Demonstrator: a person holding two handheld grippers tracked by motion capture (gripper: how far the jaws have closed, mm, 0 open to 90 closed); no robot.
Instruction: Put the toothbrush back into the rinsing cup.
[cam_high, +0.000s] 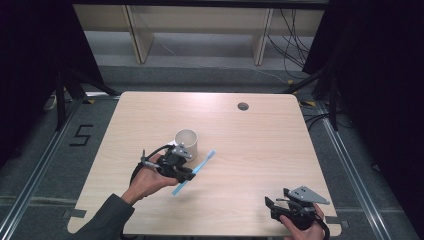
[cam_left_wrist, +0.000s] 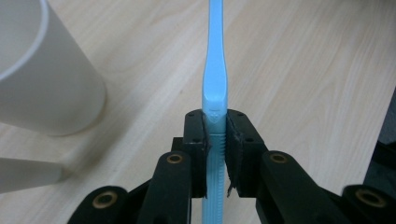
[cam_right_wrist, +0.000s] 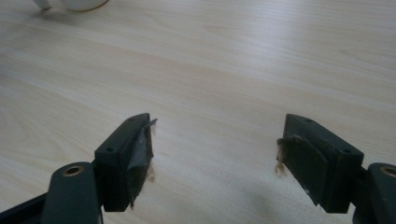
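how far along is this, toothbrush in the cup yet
Not yet. Done: the left gripper has clamped the blue toothbrush. In hand: it holds the brush beside the white cup. Left, probably: putting it in. The right gripper is open.

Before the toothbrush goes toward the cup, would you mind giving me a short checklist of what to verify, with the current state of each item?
1. Left gripper shut on the blue toothbrush: ok, both jaws press its handle.
2. Grip location: ok, the jaws hold the ribbed handle, and the long end points away from the gripper.
3. White cup upright, mouth open: ok.
4. Cup empty: cannot tell, the inside is not fully seen.
5. Space between toothbrush and cup: ok, bare table lies between them in the left gripper view.
6. Right gripper out of the way: ok, open over the near right of the table, holding nothing.
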